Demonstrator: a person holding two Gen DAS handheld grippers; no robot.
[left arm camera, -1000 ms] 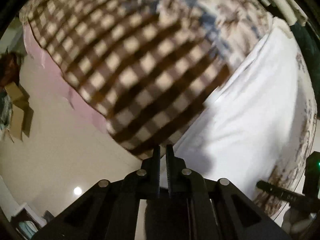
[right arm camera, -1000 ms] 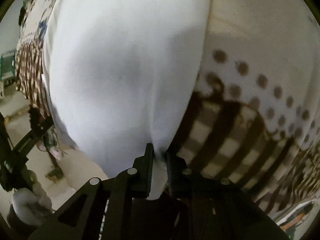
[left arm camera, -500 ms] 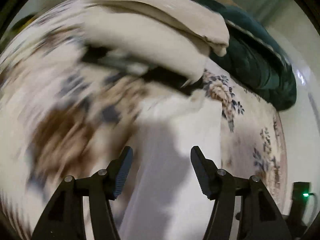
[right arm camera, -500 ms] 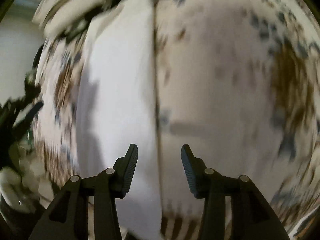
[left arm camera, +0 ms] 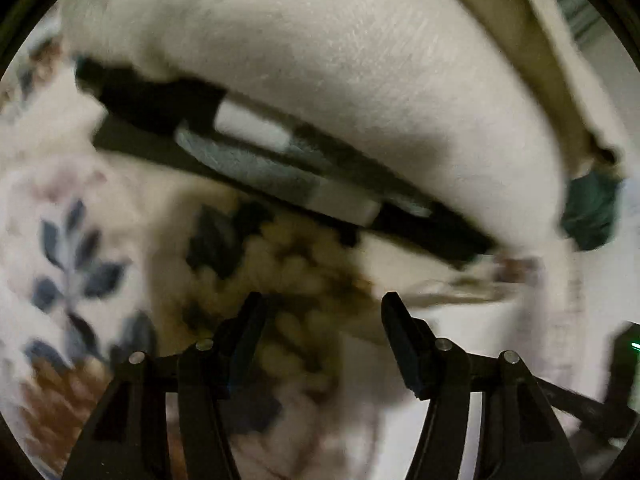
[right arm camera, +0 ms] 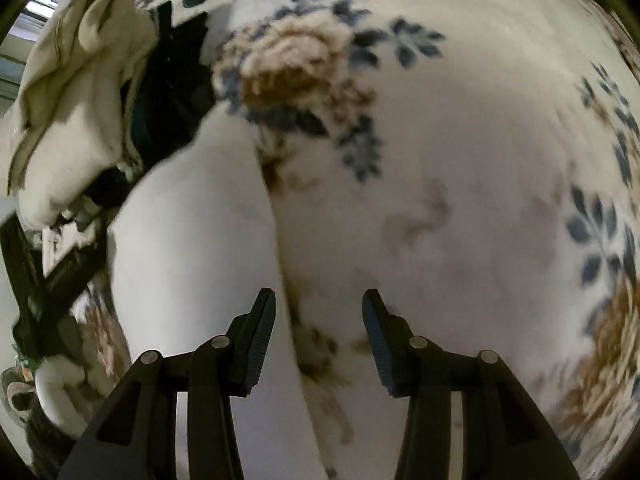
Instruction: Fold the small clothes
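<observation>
Left wrist view, blurred by motion. At far left, floral bedspread (left arm camera: 72, 248) with blue leaves and a brown bloom low in the corner. Toward the middle, a brown flower patch directly ahead of the left gripper (left arm camera: 320, 312), its fingers spread wide, nothing between them. Above, filling the upper half, a pile of cream cloth (left arm camera: 360, 72), with a dark garment (left arm camera: 160, 100) tucked under its lower edge and a grey-and-white striped piece (left arm camera: 256, 152) peeping out there. At right, a dark green fabric (left arm camera: 592, 216) beside the pile's end; below it a pale white patch, likely the folded white garment (left arm camera: 472, 320), too smeared to be sure. At the far right edge, a small green light (left arm camera: 634, 345) on a black device.

Right wrist view, sharper. At far left, the left gripper's black frame (right arm camera: 44, 280), seen from outside, something absent from the other camera. Above it, the same cream cloth (right arm camera: 76, 80) and dark garment (right arm camera: 172, 92), here shown from the side as a crumpled heap. Next, the white garment (right arm camera: 192, 248), lying flat on the bedspread (right arm camera: 480, 160) as a long smooth strip, its right edge running down toward the right gripper (right arm camera: 319, 308). Fingers parted, holding nothing, the left fingertip over the white cloth, the right over the floral print. Further right, only bedspread, blue sprigs and a brown bloom near the edge.
</observation>
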